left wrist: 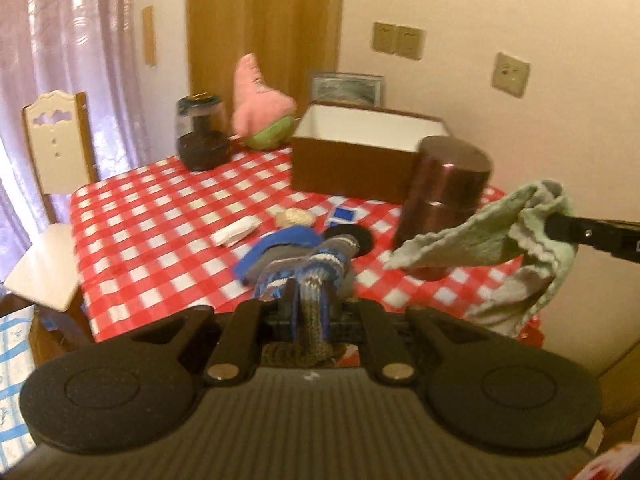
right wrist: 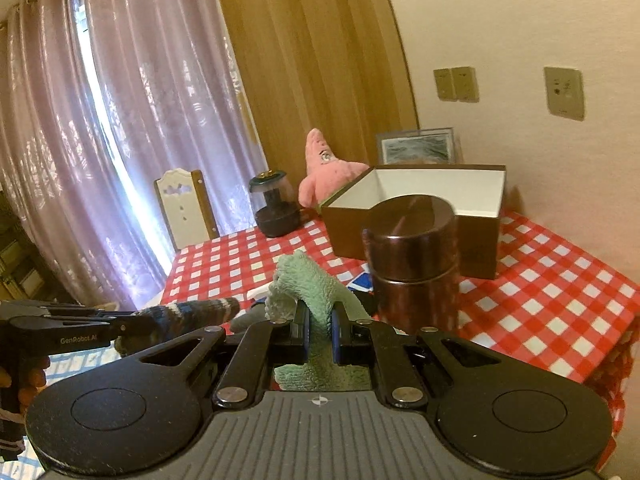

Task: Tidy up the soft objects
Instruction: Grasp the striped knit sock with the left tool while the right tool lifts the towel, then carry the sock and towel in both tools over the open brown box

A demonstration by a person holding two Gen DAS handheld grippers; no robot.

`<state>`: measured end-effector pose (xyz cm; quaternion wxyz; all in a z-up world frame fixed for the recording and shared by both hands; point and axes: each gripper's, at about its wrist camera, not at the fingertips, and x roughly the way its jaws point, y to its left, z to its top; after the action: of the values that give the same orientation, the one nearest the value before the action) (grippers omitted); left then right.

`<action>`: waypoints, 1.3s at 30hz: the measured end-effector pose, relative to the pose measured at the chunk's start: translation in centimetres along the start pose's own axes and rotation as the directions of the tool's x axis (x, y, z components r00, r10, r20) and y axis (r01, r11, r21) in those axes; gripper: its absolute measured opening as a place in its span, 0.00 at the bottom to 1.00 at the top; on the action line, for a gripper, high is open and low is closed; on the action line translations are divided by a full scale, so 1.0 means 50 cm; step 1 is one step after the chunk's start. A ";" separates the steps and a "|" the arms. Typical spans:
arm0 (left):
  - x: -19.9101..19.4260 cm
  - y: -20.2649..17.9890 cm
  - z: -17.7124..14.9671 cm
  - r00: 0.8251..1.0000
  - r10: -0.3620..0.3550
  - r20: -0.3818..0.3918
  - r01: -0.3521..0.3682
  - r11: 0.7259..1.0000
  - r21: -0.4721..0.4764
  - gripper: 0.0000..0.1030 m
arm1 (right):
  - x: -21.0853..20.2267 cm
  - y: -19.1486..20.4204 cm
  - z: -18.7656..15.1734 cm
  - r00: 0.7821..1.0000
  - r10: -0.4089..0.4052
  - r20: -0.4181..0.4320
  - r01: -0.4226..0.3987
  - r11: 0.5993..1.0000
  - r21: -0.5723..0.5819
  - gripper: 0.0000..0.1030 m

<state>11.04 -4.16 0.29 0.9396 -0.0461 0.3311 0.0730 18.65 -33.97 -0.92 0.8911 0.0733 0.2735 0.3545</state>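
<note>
My left gripper (left wrist: 310,298) is shut on a blue and grey striped knit sock (left wrist: 316,266), lifted over the near edge of the table. In the right wrist view that sock (right wrist: 188,314) pokes out from the left gripper at the lower left. My right gripper (right wrist: 319,328) is shut on a pale green terry cloth (right wrist: 312,292); in the left wrist view the cloth (left wrist: 492,240) hangs from it at the right. An open brown box (left wrist: 360,160) with a white inside stands at the back of the table, seen too as the box (right wrist: 420,216). A pink star plush (left wrist: 260,104) sits behind it to the left.
A brown cylindrical tin (left wrist: 444,200) stands just in front of the box. A dark glass jar (left wrist: 202,132) is at the back left. A white folded item (left wrist: 236,232), a beige round thing (left wrist: 294,216) and a blue card (left wrist: 342,214) lie on the red checked tablecloth (left wrist: 160,240). A cream chair (left wrist: 56,184) is left.
</note>
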 end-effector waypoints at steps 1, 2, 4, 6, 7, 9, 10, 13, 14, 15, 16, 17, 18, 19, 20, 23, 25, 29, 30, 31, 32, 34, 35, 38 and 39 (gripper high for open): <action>-0.003 -0.014 0.004 1.000 -0.015 0.005 0.015 1.000 0.007 0.10 | -0.010 -0.006 0.000 1.000 -0.006 0.000 0.006 1.000 0.007 0.10; -0.005 -0.027 0.007 1.000 -0.030 0.007 0.030 0.999 0.015 0.10 | -0.022 -0.010 0.000 1.000 -0.012 0.001 0.012 1.000 0.014 0.10; -0.001 -0.048 0.017 0.998 -0.058 0.009 0.058 0.998 0.029 0.10 | -0.038 -0.019 0.001 0.999 -0.036 0.000 0.036 0.999 0.023 0.10; 0.005 -0.064 0.023 0.996 -0.085 0.010 0.085 0.996 0.042 0.10 | -0.055 -0.027 0.001 0.998 -0.061 0.003 0.061 0.998 0.033 0.10; 0.010 -0.072 0.029 0.995 -0.101 0.009 0.100 0.994 0.050 0.10 | -0.063 -0.033 0.002 0.997 -0.080 0.006 0.080 0.996 0.039 0.10; 0.021 -0.083 0.038 0.992 -0.127 0.010 0.126 0.990 0.065 0.10 | -0.075 -0.043 0.003 0.993 -0.117 0.008 0.117 0.992 0.053 0.10; 0.027 -0.087 0.043 0.990 -0.140 0.008 0.139 0.988 0.071 0.10 | -0.080 -0.048 0.004 0.990 -0.140 0.008 0.139 0.988 0.064 0.10; 0.047 -0.096 0.062 0.984 -0.179 0.004 0.178 0.979 0.099 0.10 | -0.095 -0.059 0.008 0.980 -0.195 0.023 0.192 0.977 0.097 0.10; 0.052 -0.097 0.067 0.982 -0.189 0.002 0.187 0.976 0.109 0.10 | -0.097 -0.064 0.010 0.976 -0.215 0.026 0.211 0.972 0.107 0.10; 0.058 -0.099 0.072 0.981 -0.196 0.001 0.194 0.973 0.121 0.10 | -0.099 -0.066 0.011 0.973 -0.230 0.031 0.225 0.967 0.116 0.10; 0.063 -0.099 0.076 0.979 -0.203 0.002 0.201 0.971 0.132 0.10 | -0.101 -0.069 0.011 0.969 -0.243 0.037 0.237 0.964 0.121 0.10; 0.070 -0.099 0.080 0.978 -0.209 0.004 0.207 0.968 0.141 0.10 | -0.101 -0.071 0.012 0.965 -0.260 0.041 0.253 0.959 0.124 0.10; 0.076 -0.098 0.084 0.977 -0.211 0.003 0.208 0.967 0.145 0.10 | -0.101 -0.074 0.013 0.961 -0.273 0.043 0.266 0.955 0.127 0.10; 0.081 -0.096 0.086 0.977 -0.214 0.001 0.212 0.966 0.145 0.10 | -0.100 -0.077 0.014 0.958 -0.284 0.043 0.277 0.952 0.132 0.10; 0.087 -0.095 0.089 0.976 -0.218 -0.002 0.216 0.965 0.147 0.10 | -0.101 -0.082 0.015 0.955 -0.293 0.043 0.285 0.949 0.138 0.10; 0.102 -0.091 0.094 0.976 -0.218 -0.014 0.218 0.965 0.145 0.10 | -0.095 -0.099 0.024 0.948 -0.315 0.033 0.307 0.940 0.150 0.10; 0.112 -0.092 0.101 0.976 -0.216 -0.016 0.216 0.967 0.138 0.10 | -0.089 -0.113 0.033 0.948 -0.317 0.031 0.309 0.939 0.147 0.10; 0.136 -0.098 0.113 0.981 -0.191 -0.015 0.192 0.974 0.119 0.10 | -0.065 -0.153 0.056 0.952 -0.304 0.027 0.298 0.946 0.128 0.10; 0.144 -0.100 0.118 0.983 -0.181 -0.014 0.181 0.977 0.112 0.10 | -0.059 -0.165 0.062 0.954 -0.297 0.027 0.292 0.948 0.123 0.10; 0.151 -0.103 0.122 0.985 -0.170 -0.011 0.171 0.980 0.105 0.10 | -0.050 -0.178 0.069 0.957 -0.289 0.027 0.284 0.952 0.117 0.10; 0.159 -0.106 0.128 0.988 -0.156 -0.007 0.156 0.983 0.097 0.10 | -0.040 -0.194 0.078 0.960 -0.277 0.027 0.273 0.956 0.109 0.10; 0.172 -0.113 0.139 0.992 -0.130 -0.003 0.130 0.989 0.075 0.10 | -0.022 -0.222 0.095 0.966 -0.256 0.023 0.253 0.963 0.098 0.10; 0.180 -0.118 0.145 0.992 -0.123 0.000 0.122 0.990 0.064 0.10 | -0.014 -0.235 0.105 0.970 -0.243 0.026 0.240 0.967 0.089 0.10; 0.207 -0.135 0.169 0.996 -0.087 0.006 0.087 0.995 0.040 0.10 | 0.017 -0.275 0.136 0.978 -0.208 0.024 0.207 0.976 0.063 0.10; 0.216 -0.140 0.177 0.997 -0.077 0.009 0.077 0.997 0.029 0.10 | 0.026 -0.289 0.146 0.980 -0.198 0.024 0.197 0.979 0.055 0.10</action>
<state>26.00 -8.72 0.62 0.9440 -0.0448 0.3254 0.0320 31.91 -43.27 -0.06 0.9236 0.0741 0.2756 0.2559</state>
